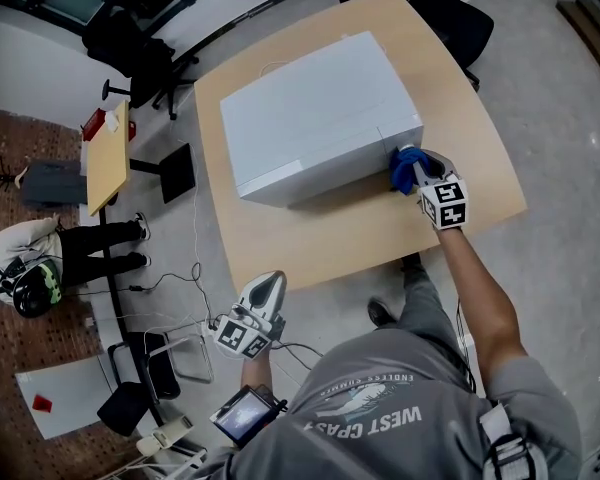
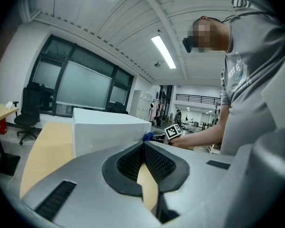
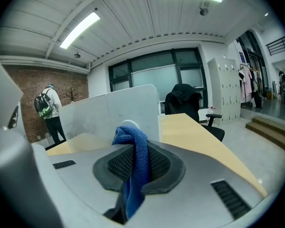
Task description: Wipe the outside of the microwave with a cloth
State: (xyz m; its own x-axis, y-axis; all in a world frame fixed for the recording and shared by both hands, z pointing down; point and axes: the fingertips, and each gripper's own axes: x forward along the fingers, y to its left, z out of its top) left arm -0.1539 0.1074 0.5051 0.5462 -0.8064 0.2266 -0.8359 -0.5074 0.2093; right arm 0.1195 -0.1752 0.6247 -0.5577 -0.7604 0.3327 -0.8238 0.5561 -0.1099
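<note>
While one microwave [image 1: 315, 118] sits mid-tabletop [image 1: 380, 230], the right gripper [image 1: 416, 171] grasps the single blue cloth [image 1: 402, 174] at its corner. The left gripper [image 1: 271, 284], beyond the near edge, is clenched with nothing in it.

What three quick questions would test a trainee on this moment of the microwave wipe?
1. Multiple choice: what does the right gripper hold?
A. a blue cloth
B. a yellow sponge
C. nothing
2. True or false: the left gripper is shut with nothing between its jaws.
3. Fill in: the microwave stands on a light wooden ____.

Key: 1 A. 2 true. 3 table.
</note>
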